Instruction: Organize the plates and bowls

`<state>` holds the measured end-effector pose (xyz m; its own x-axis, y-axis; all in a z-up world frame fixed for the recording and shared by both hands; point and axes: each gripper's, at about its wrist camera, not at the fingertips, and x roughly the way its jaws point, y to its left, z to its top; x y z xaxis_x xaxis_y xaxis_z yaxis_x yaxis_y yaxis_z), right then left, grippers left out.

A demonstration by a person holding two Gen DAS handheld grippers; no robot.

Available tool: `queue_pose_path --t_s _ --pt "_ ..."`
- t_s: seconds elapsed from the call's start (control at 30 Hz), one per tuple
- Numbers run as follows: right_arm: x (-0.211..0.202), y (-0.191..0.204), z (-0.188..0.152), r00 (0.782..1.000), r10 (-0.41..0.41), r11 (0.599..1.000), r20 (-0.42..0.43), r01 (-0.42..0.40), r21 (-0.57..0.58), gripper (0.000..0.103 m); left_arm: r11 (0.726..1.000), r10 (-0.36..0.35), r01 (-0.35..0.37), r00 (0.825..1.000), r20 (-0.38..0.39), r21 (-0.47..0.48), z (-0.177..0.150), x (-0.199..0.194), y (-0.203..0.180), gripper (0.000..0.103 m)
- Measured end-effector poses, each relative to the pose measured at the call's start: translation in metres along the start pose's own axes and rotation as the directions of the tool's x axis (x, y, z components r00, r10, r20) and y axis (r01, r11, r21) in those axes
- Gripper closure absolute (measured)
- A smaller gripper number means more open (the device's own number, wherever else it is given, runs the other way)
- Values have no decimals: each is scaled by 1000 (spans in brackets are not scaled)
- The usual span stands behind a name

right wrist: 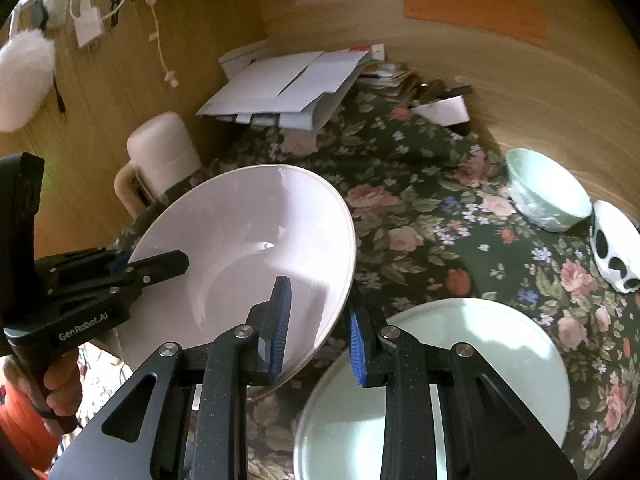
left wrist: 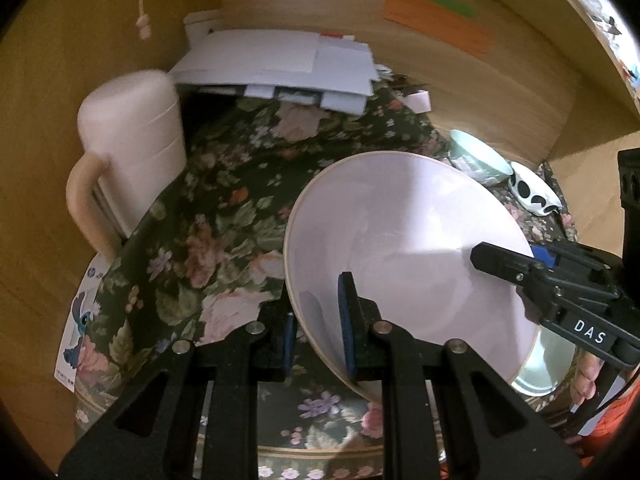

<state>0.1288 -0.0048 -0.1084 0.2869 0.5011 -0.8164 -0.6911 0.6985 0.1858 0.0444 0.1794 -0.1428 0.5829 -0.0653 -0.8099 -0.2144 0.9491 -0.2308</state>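
A large white bowl (left wrist: 404,240) (right wrist: 248,248) hangs tilted above the floral tablecloth, held by both grippers. My left gripper (left wrist: 318,334) (right wrist: 160,264) is shut on its left rim, one pad inside and one outside. On the opposite rim my right gripper (right wrist: 318,336) (left wrist: 504,258) is shut the same way. A pale green plate (right wrist: 480,360) (left wrist: 544,364) lies flat on the cloth, below and to the right of the bowl. Further right stand a small mint green bowl (right wrist: 552,192) (left wrist: 478,156) and a white bowl with black spots (right wrist: 614,252) (left wrist: 534,196).
A cream jug with a handle (left wrist: 132,152) (right wrist: 160,156) stands at the table's left edge. A pile of white papers (left wrist: 280,68) (right wrist: 288,84) lies at the back against the wooden wall. A person's hand (right wrist: 56,384) grips the left gripper's handle.
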Motion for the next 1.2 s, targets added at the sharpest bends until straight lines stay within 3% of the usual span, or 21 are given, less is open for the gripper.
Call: queue_pose_path --t_s 0.43,0.83,1.0,1.2 --pt "37 16 0 995 -12 1000 -96 11 -14 79 999 -6 4 999 -44 -41 -4 20 29 84" --pt "45 12 -2 991 -38 999 -126 35 -28 77 1000 -2 2 999 -33 5 -3 23 23 84" --pt "32 10 0 995 -43 999 -86 40 -37 69 1000 29 -29 1000 -3 7 0 13 22 59" --pt "11 -4 2 999 -38 999 -27 38 -6 55 997 63 -65 996 57 28 11 -11 13 51"
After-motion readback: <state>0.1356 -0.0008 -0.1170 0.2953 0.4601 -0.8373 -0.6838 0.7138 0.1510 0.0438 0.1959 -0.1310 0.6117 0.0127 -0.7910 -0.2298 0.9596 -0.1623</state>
